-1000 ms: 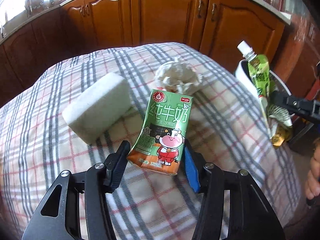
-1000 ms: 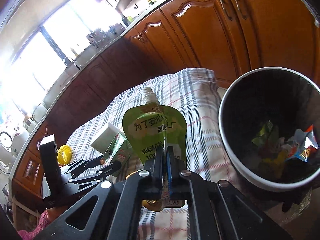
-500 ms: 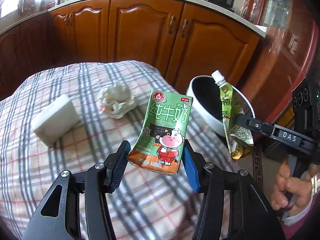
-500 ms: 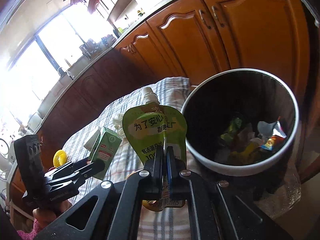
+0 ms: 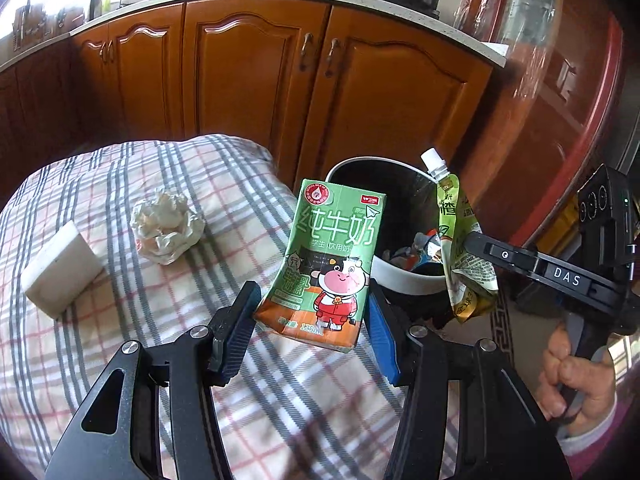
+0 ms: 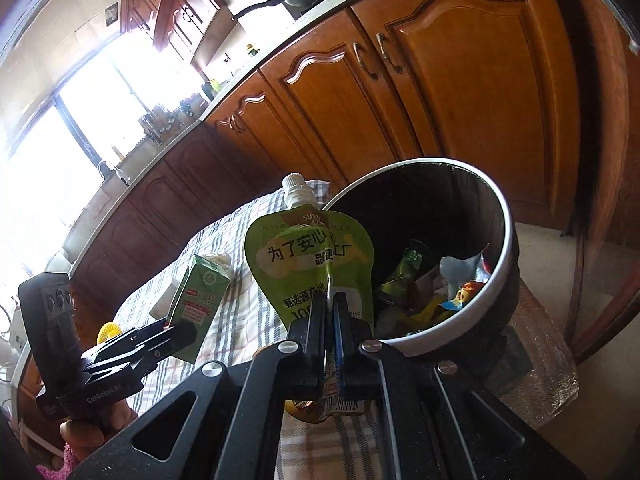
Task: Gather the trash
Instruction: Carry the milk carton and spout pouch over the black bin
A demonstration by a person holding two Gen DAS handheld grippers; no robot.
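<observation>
My left gripper (image 5: 312,316) is shut on a green milk carton (image 5: 332,260) with a cartoon cow, held upright above the checked tablecloth, just left of the bin. The carton also shows in the right wrist view (image 6: 198,300). My right gripper (image 6: 330,312) is shut on a green spouted drink pouch (image 6: 310,256), held upright beside the bin's near rim; the pouch also shows in the left wrist view (image 5: 460,240). The round black bin with a white rim (image 6: 508,240) holds several wrappers (image 6: 452,292). A crumpled white tissue (image 5: 166,224) lies on the cloth.
A white foam block (image 5: 60,268) lies on the checked tablecloth (image 5: 120,184) at the left. A yellow round object (image 6: 108,330) lies farther back on the table. Wooden kitchen cabinets (image 5: 256,80) stand behind. The bin (image 5: 400,280) stands past the table's right edge.
Both grippers have moved right towards the bin with their loads. The bin now shows in full behind the carton, and the tissue and foam block have fallen back to the left.
</observation>
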